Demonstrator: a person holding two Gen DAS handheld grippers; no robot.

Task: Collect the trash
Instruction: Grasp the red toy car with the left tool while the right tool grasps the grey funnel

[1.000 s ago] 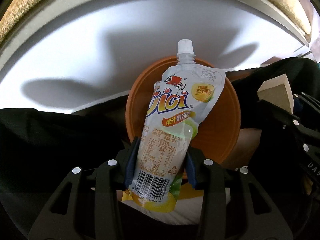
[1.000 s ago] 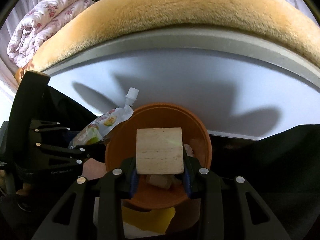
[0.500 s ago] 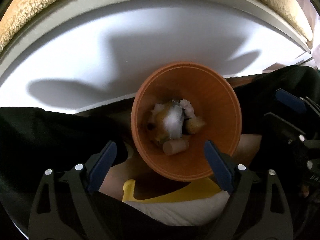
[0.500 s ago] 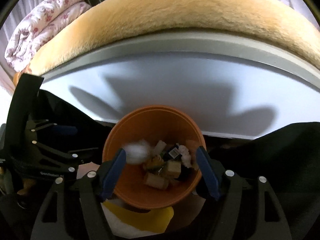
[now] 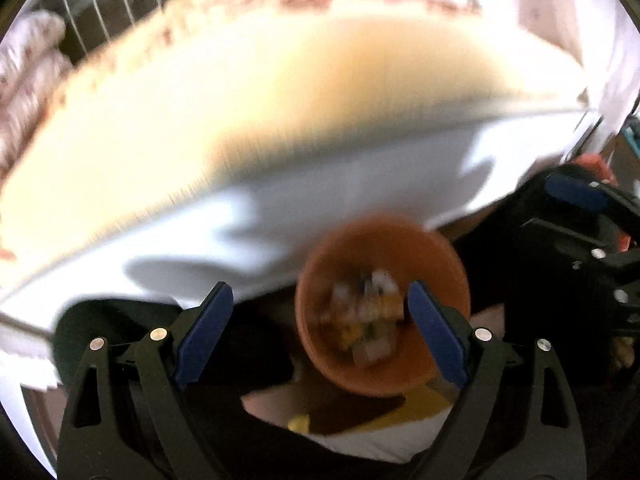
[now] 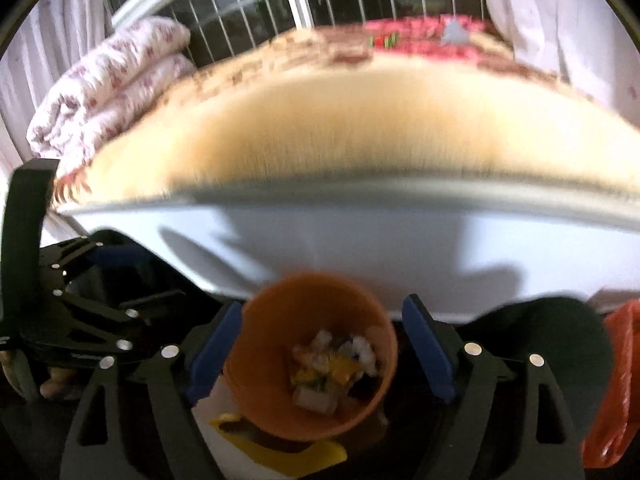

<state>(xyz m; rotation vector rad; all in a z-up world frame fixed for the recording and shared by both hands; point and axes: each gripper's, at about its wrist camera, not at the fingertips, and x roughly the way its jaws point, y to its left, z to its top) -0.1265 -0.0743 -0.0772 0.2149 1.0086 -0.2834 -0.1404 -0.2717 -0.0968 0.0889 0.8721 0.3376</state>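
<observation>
Above the round orange plastic bin (image 6: 280, 320) of mixed trash (image 6: 332, 372), the left gripper (image 5: 316, 336) gapes wide and empty while the right gripper (image 6: 320, 352) is opening, nothing between its pads.

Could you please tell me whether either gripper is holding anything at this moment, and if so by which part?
Nothing is held. The left gripper is open and empty; the right gripper's jaws are opening, empty, above the orange bin.

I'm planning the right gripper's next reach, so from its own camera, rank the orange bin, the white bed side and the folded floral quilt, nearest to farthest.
1. Orange bin, just below the right gripper.
2. White bed side, behind the bin.
3. Folded floral quilt, far upper left by the window.
</observation>
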